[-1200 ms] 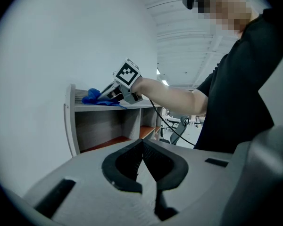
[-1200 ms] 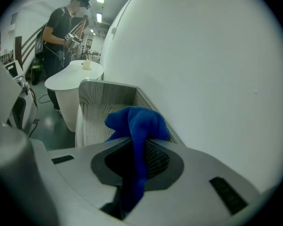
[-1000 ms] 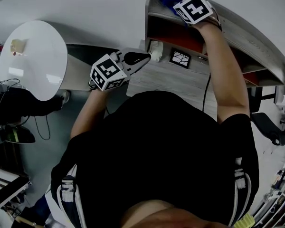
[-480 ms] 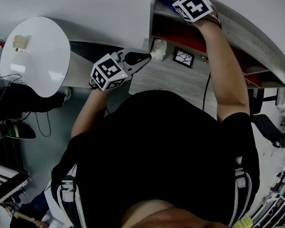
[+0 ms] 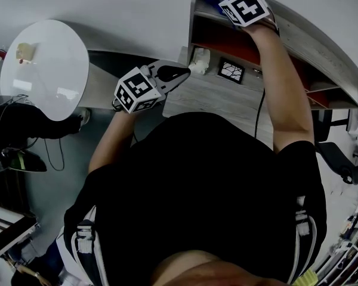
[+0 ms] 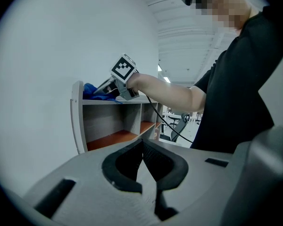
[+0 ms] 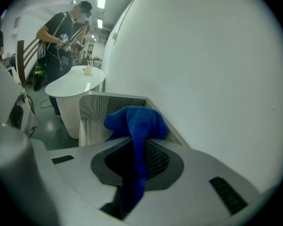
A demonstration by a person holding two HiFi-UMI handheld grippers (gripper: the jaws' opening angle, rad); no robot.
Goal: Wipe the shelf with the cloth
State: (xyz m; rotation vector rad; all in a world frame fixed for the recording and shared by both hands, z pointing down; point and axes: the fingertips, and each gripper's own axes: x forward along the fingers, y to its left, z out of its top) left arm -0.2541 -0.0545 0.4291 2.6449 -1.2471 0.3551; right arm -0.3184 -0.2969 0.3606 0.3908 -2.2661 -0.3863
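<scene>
head view | right gripper (image 7: 140,147) jaws clamp cloth (image 7: 137,120) on shelf (image 5: 322,47) | left gripper (image 5: 187,72) jaws together, empty

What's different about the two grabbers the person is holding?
The right gripper is shut on the blue cloth, while the left gripper is shut with nothing between its jaws. The right gripper is raised to the top of the shelf, with the cloth lying on it; the left gripper is held lower, away from the shelf. Both carry a cube with square markers.
</scene>
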